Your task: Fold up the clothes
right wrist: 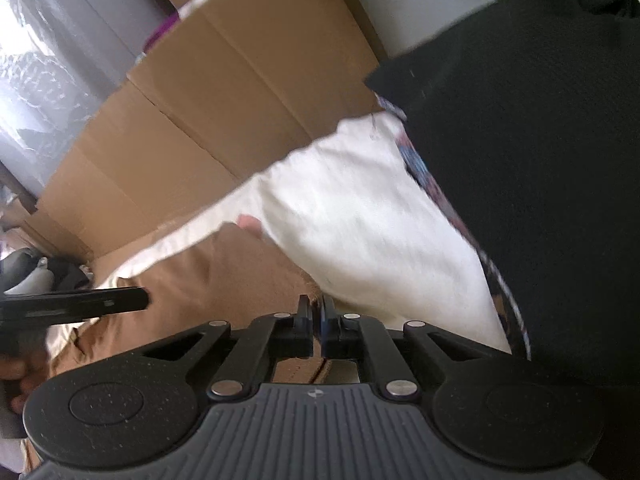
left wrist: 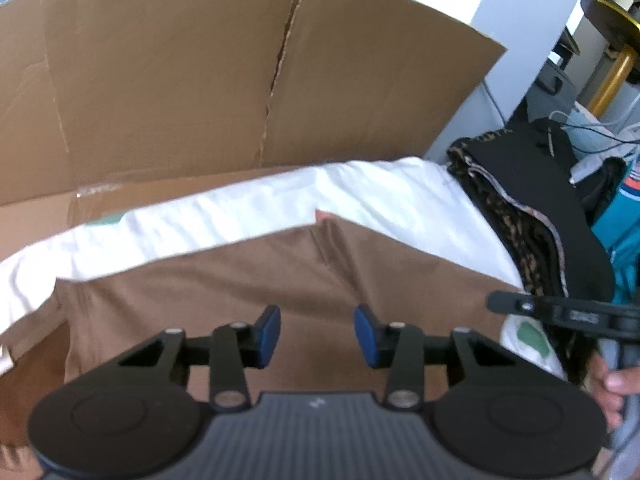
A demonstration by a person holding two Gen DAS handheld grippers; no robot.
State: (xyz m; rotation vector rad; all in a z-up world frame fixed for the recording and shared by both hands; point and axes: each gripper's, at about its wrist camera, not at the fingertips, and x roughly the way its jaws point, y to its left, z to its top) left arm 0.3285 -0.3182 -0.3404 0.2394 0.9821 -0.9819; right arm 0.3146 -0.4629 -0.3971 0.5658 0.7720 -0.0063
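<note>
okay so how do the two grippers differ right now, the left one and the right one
The left gripper has a clear gap between its blue pads; the right gripper has its fingers pressed together. The left gripper's pads hover above the middle of the brown garment with nothing between them; the right gripper sits at that garment's edge, beside the white cloth, and whether it pinches fabric is unclear. Both are black, of the same build, and point down at the brown garment.

The garment (left wrist: 248,280) lies on a sheet (left wrist: 360,200), cardboard (left wrist: 180,80) behind.
</note>
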